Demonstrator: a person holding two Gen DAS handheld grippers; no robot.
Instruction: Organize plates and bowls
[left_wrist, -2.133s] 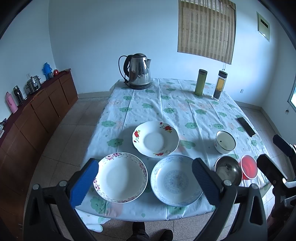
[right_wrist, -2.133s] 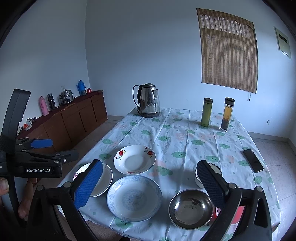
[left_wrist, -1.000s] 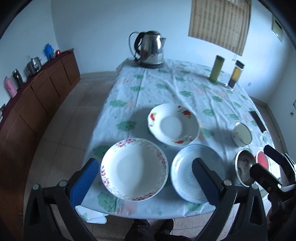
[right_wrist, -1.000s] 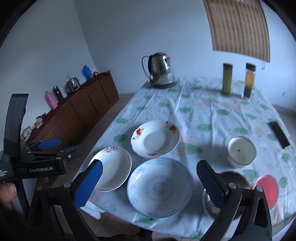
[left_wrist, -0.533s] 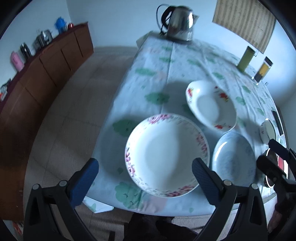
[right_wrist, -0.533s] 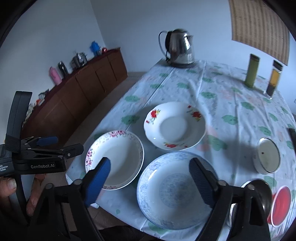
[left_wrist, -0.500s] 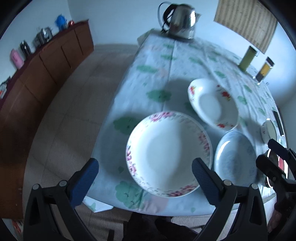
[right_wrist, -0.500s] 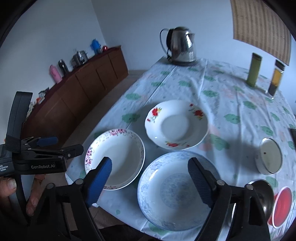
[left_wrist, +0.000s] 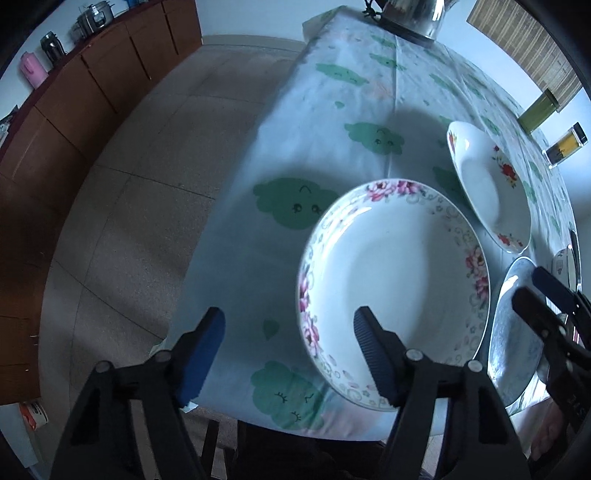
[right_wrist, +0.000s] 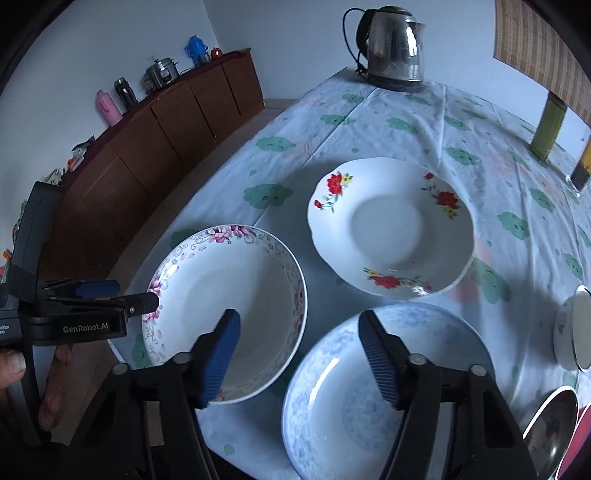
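- Cloud-print tablecloth (right_wrist: 399, 122) carries three plates near its front edge.
- Left gripper (left_wrist: 290, 345), jaws just narrowed but gripping nothing, straddles the pink-rimmed plate (left_wrist: 391, 280) edge, likely to lift it.
- Right gripper (right_wrist: 299, 349), likewise closing and empty, hovers by the blue plate (right_wrist: 332, 406) rim.

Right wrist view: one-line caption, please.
Open right gripper above the gap between pink-rimmed plate and blue plate, nothing held.

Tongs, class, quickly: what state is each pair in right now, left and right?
Left tongs: open, holding nothing, jaws just closing around the pink-flowered plate's rim.
Right tongs: open, holding nothing, jaws just closing.
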